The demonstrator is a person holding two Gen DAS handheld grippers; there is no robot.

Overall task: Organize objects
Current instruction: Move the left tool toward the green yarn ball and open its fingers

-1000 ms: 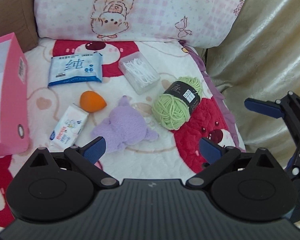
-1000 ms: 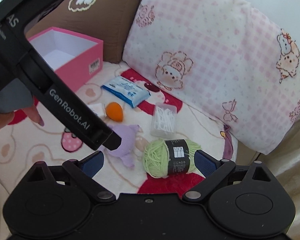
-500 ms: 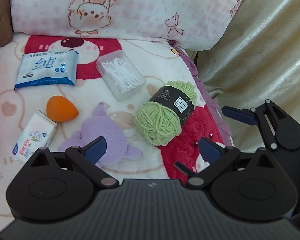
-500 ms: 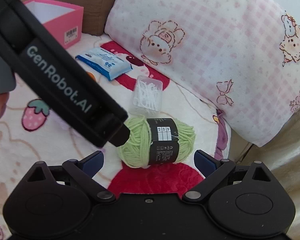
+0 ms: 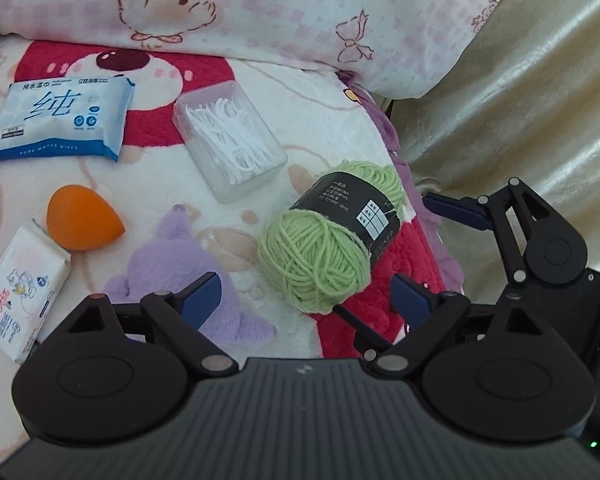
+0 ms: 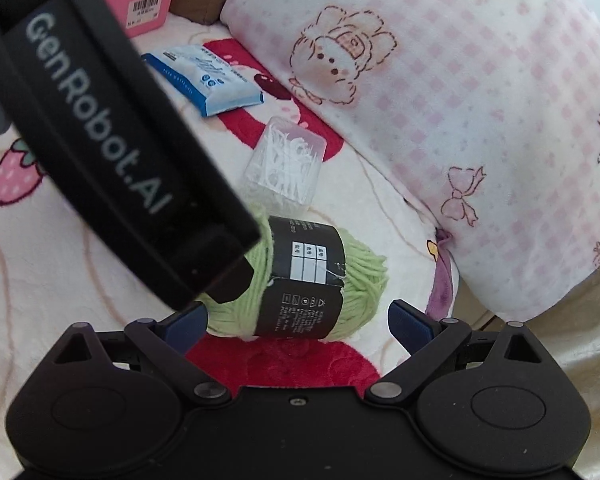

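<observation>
I see a pink-checked white pillow printed with cartoon animals leaning at the back of a cream fleece blanket with red patches, a pale gold embossed drape alongside.

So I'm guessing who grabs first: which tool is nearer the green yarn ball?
Right. The right tool brackets the yarn ball; the left tool, closing, sits just short of it.

The left gripper hung over the blanket, its jaws closing with nothing pressed between them. Ahead lay green yarn, beside a purple plush and a floss-pick box.
</observation>
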